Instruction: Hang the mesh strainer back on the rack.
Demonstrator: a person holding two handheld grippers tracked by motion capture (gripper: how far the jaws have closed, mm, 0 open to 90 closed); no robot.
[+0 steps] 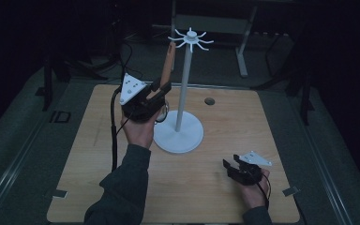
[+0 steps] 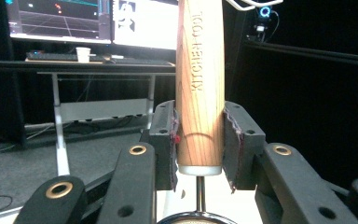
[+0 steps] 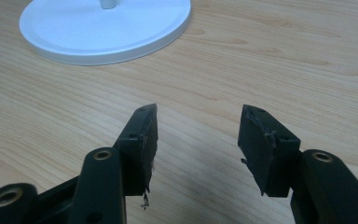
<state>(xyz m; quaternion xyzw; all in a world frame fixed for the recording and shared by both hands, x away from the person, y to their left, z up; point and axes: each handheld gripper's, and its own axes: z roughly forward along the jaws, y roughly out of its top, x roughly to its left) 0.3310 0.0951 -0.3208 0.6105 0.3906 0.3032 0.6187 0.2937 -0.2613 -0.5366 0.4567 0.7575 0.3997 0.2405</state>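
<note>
A white hanging stand rises from a round base (image 1: 178, 136) near the table's middle, its thin pole ending in a ring of hooks (image 1: 191, 37). My left gripper (image 1: 157, 93) is raised just left of the pole and is shut on a wooden utensil handle (image 1: 168, 63), which points up toward the hooks. In the left gripper view the handle (image 2: 200, 84) reads "KITCHEN TOOL", sits upright between the pads (image 2: 235, 140), and has a metal shaft (image 2: 199, 191) below it. My right gripper (image 1: 229, 168) rests low at the front right, open with nothing between its jaws. Its own view shows the gripper (image 3: 198, 140) facing the base (image 3: 105, 28).
The wooden table (image 1: 243, 131) has a small dark hole (image 1: 209, 101) behind the stand's base. Dark floor surrounds the table on all sides. A desk with monitors (image 2: 93, 18) and a paper cup (image 2: 82, 53) stands beyond the table.
</note>
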